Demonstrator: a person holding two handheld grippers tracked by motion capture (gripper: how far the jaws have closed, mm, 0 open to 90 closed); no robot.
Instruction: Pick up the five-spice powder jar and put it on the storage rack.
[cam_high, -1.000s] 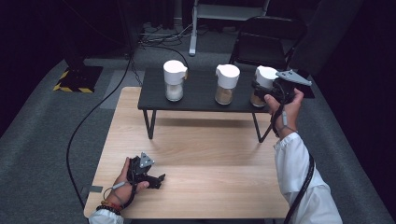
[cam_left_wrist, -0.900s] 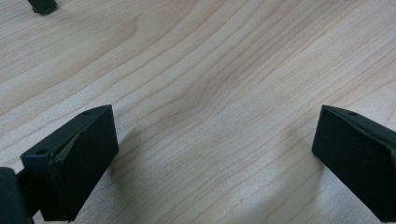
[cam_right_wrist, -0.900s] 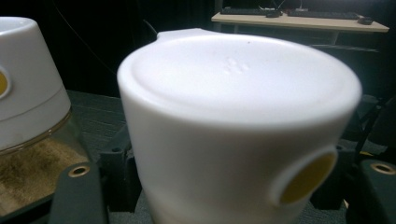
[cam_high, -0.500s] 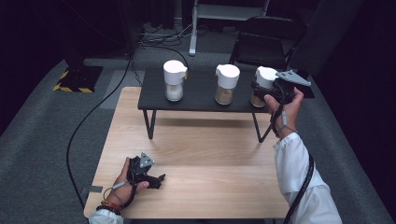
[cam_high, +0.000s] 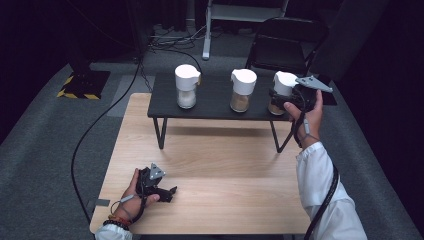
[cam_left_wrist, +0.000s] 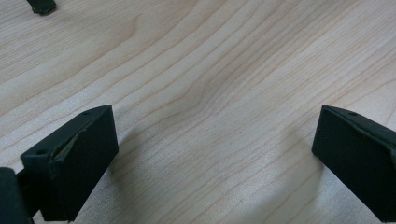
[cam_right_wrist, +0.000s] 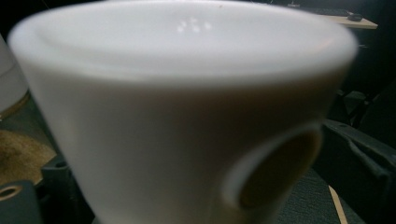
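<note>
The wooden table (cam_high: 210, 165) carries a low black shelf (cam_high: 215, 100) at its far edge, and three white-capped jars stand in a row on that shelf. The rightmost jar (cam_high: 281, 92) is the one in hand: a clear body with brownish contents under a wide white cap (cam_right_wrist: 187, 93) that has a round spout hole in its side. It looks rigid and smooth, probably glass or hard plastic, so it is likely slippery and would not forgive a drop; with its filling it should feel moderately heavy and top-wide. The narrower clear body below the cap seems the safer place to grip, since the flared cap could pop off or slide.

The right gripper (cam_high: 280, 100) sits level at that jar, arm stretched forward from the white sleeve (cam_high: 320, 175). Its jaws have just been opening and now stand apart either side of the jar, pads seemingly off it. The left gripper (cam_high: 167, 192) rests low on the table near the front edge, jaws spread wide over bare wood, holding nothing.
</note>
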